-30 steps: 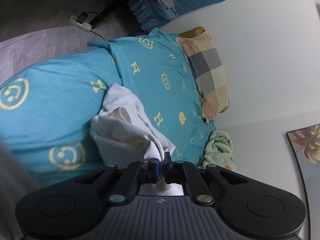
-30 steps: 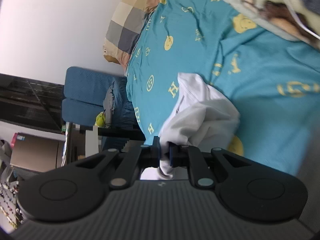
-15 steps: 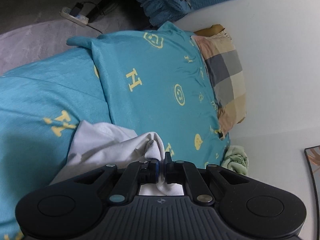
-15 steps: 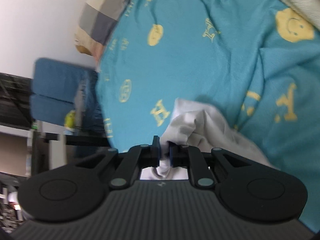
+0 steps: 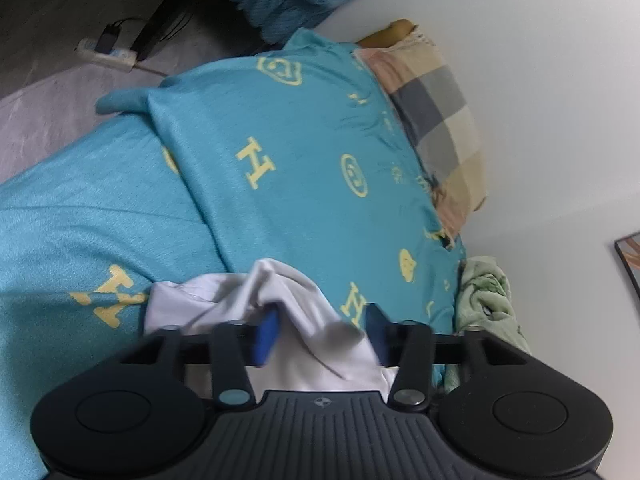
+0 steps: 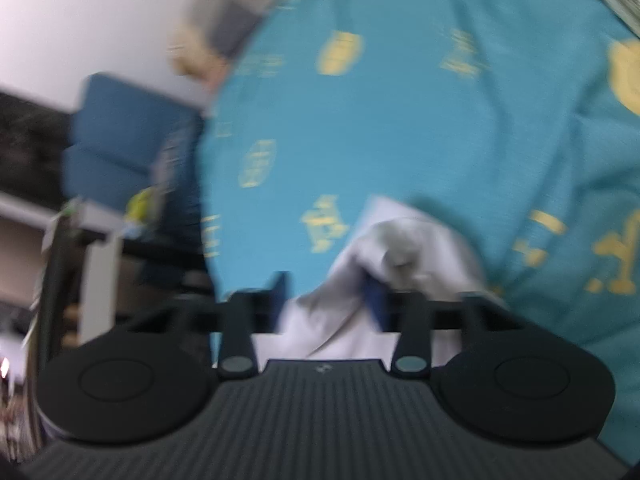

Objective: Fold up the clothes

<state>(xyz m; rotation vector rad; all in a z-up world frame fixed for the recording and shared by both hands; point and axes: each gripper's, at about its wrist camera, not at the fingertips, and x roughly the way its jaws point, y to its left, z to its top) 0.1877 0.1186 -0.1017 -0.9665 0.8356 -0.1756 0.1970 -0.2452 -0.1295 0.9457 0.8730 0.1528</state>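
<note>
I have both tools spread wide: the left gripper (image 5: 320, 332) and the right gripper (image 6: 330, 300) each straddle a bunched fold of the white garment (image 5: 304, 320), which lies crumpled on the teal bedspread (image 5: 304, 152) below the checked pillow (image 5: 436, 120)

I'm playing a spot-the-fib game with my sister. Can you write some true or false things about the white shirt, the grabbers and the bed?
1. Both grabbers are open. True: the left gripper and the right gripper each have their jaws spread apart.
2. The white garment is red. False: it is white.
3. The garment lies on a teal bedspread with yellow letters and faces. True.
4. A checked pillow sits by the wall. True.
5. The garment is neatly folded in a flat square. False: it is bunched and crumpled.
6. The green cloth lies on top of the white garment. False: it sits apart, at the bed's edge by the wall.
</note>
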